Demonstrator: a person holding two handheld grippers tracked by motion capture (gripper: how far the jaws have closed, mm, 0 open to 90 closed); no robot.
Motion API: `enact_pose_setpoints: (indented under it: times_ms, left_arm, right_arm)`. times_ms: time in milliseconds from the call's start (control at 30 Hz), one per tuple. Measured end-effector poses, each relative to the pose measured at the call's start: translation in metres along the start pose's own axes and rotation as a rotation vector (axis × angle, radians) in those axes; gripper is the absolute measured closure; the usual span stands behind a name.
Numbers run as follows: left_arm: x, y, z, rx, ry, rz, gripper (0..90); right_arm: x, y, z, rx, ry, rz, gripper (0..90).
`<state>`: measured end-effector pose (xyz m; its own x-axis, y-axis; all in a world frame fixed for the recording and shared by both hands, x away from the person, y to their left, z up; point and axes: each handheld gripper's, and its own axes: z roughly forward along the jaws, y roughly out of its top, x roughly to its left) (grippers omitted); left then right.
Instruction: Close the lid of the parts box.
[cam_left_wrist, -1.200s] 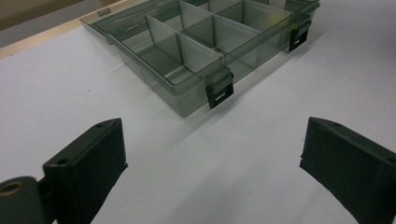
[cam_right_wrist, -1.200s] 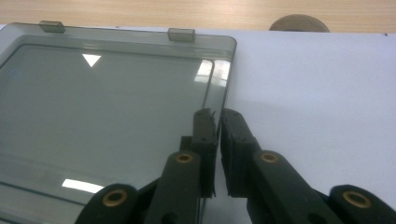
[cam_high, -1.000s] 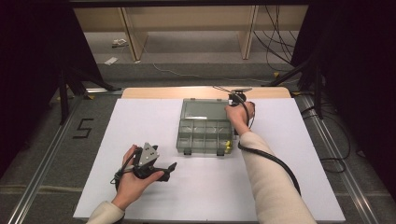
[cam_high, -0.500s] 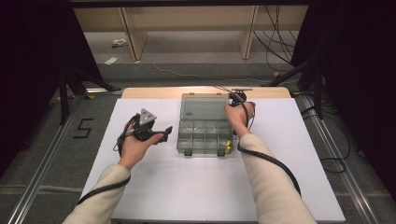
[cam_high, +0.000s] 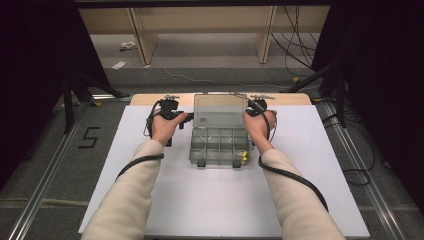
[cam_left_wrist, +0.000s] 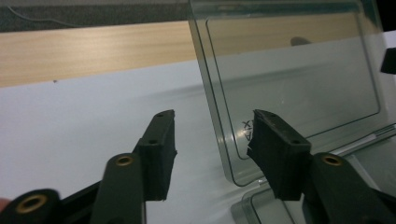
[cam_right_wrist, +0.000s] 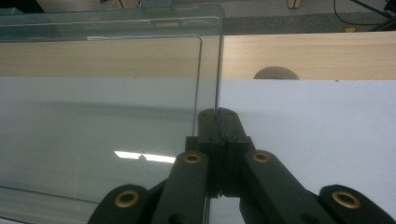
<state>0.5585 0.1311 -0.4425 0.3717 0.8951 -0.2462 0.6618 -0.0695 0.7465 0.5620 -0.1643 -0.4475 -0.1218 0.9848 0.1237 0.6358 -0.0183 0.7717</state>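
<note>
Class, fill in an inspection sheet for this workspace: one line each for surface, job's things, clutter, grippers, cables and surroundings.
Surface: white sheet over a wooden table; bare apart from the job's things.
Job's things: clear compartment box with its lid raised; something small and yellow in its near right corner.
Clutter: nothing seen.
Grippers: left gripper open, its jaws either side of the lid's edge, not touching; right gripper shut on the lid's other side edge.
Cables: one trails from each gripper along the sleeve; more lie on the floor at far right.
Surroundings: wooden shelf legs beyond the table; a "5" marked on the floor at left.
</note>
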Motion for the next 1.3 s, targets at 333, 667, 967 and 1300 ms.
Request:
enact_pose_setpoints:
  times_ms: [333, 667, 967, 1300]
  left_arm:
    - [-0.005, -0.001, 0.023, 0.087, 0.009, -0.059, 73.6]
    - [-0.017, 0.000, 0.021, 0.067, 0.065, -0.094, 87.6]
    - [-0.025, -0.003, 0.015, 0.001, 0.110, -0.062, 89.1]
    - [-0.026, -0.005, 0.015, -0.013, 0.114, -0.077, 89.4]
  right_arm:
    - [-0.001, -0.003, -0.004, -0.026, 0.008, -0.011, 90.0]
    - [-0.002, -0.005, -0.005, -0.034, 0.009, -0.012, 90.0]
    - [-0.007, -0.004, -0.008, -0.035, 0.041, -0.005, 88.4]
    - [-0.016, 0.013, -0.001, -0.057, 0.090, -0.028, 75.3]
